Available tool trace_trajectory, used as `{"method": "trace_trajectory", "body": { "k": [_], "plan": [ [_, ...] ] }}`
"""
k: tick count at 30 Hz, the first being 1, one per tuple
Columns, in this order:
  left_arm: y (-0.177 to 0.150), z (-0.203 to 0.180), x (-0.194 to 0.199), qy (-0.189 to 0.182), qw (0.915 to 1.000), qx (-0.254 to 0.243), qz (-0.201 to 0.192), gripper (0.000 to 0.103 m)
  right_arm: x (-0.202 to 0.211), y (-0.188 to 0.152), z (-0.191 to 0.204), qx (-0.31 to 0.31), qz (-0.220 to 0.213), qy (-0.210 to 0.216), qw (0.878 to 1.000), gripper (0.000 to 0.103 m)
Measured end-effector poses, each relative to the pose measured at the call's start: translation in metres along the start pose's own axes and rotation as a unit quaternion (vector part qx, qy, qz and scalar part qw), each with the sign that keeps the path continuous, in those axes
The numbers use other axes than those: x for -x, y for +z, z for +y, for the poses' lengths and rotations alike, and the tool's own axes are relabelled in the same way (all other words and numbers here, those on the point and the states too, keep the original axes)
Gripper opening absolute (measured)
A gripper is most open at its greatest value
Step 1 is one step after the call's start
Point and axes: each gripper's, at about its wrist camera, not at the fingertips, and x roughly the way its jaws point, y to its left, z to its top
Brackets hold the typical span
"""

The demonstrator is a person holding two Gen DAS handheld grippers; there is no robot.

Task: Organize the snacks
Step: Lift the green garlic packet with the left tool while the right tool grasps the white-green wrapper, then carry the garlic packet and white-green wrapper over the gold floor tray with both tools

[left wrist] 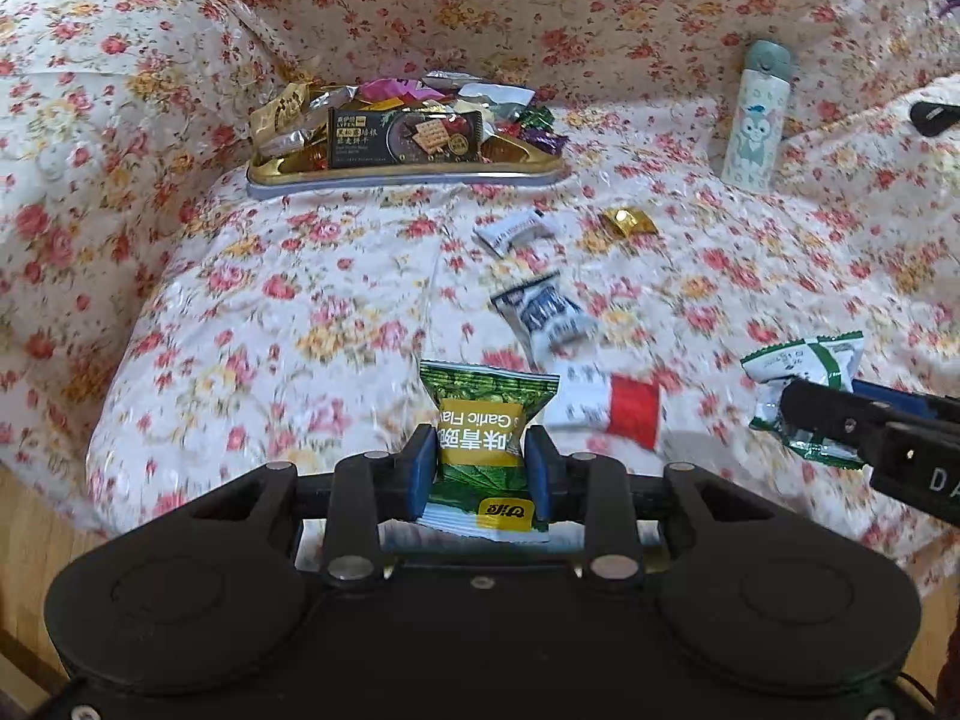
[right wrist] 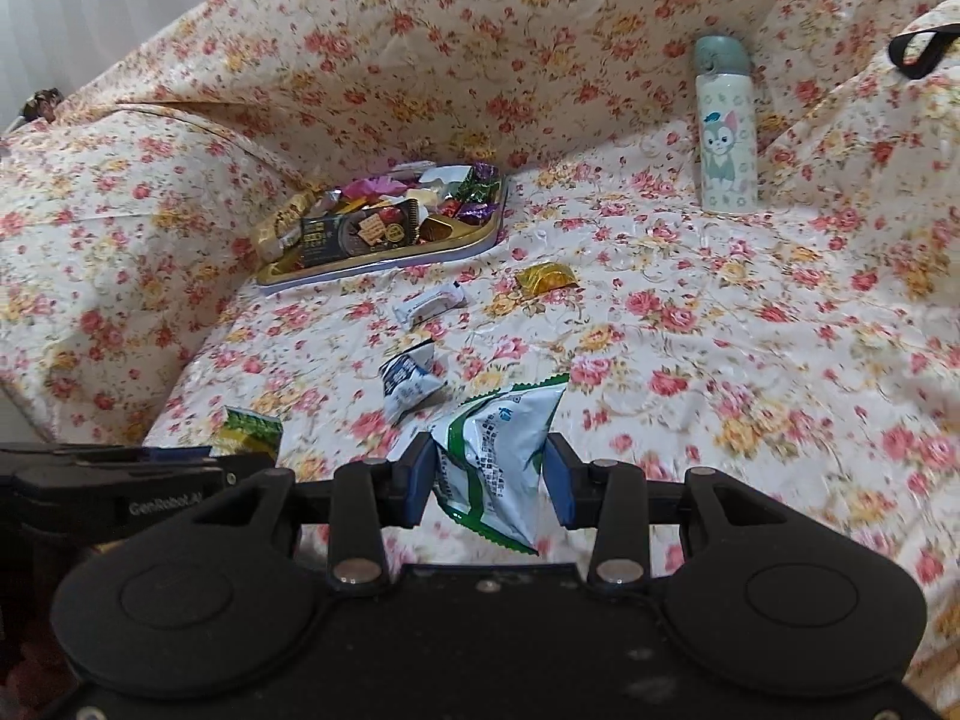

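My left gripper (left wrist: 480, 462) is shut on a green garlic-flavour pea packet (left wrist: 483, 414), held above the flowered cover. My right gripper (right wrist: 491, 471) is shut on a white and green snack packet (right wrist: 498, 456); the same packet (left wrist: 804, 372) and gripper show at the right of the left wrist view. A gold tray (left wrist: 408, 171) heaped with sweets and a dark cracker pack (left wrist: 405, 138) lies at the back left. Loose on the cover lie a blue and white packet (left wrist: 543, 312), a small white packet (left wrist: 513, 231), a gold sweet (left wrist: 627, 221) and a red and white packet (left wrist: 606, 405).
A pale bottle with a cartoon cat (left wrist: 756, 120) stands upright at the back right. The flowered cover (left wrist: 300, 300) drapes a sofa seat, its back and a padded arm on the left. A black strap (right wrist: 921, 45) lies at the far right. Wooden floor (left wrist: 30, 540) shows at the lower left.
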Motion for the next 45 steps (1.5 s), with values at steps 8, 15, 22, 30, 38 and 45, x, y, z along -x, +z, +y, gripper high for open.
{"method": "trace_trajectory", "body": {
  "k": [8,15,22,30,38,45],
  "plan": [
    [-0.035,-0.011,0.027,-0.003,1.0,0.008,0.002,0.04,0.042,-0.036,-0.001,-0.016,-0.009,0.007,1.0,0.041],
    [-0.061,-0.017,0.044,-0.009,0.9996,0.023,0.013,0.04,0.068,-0.066,-0.008,-0.036,0.001,0.006,0.999,0.041],
    [-0.081,-0.026,0.058,-0.031,0.9985,0.033,0.029,0.04,0.086,-0.086,-0.016,-0.052,0.016,-0.005,0.999,0.041],
    [-0.101,-0.04,0.053,-0.055,0.9965,0.026,0.057,0.04,0.096,-0.093,-0.019,-0.056,0.015,-0.01,0.998,0.041],
    [-0.112,-0.042,0.045,-0.057,0.9946,0.027,0.082,0.04,0.087,-0.097,-0.018,-0.056,0.032,-0.017,0.998,0.041],
    [-0.114,-0.042,0.044,-0.049,0.9946,0.032,0.086,0.04,0.069,-0.1,-0.022,-0.063,0.054,-0.023,0.996,0.041]
  ]
}}
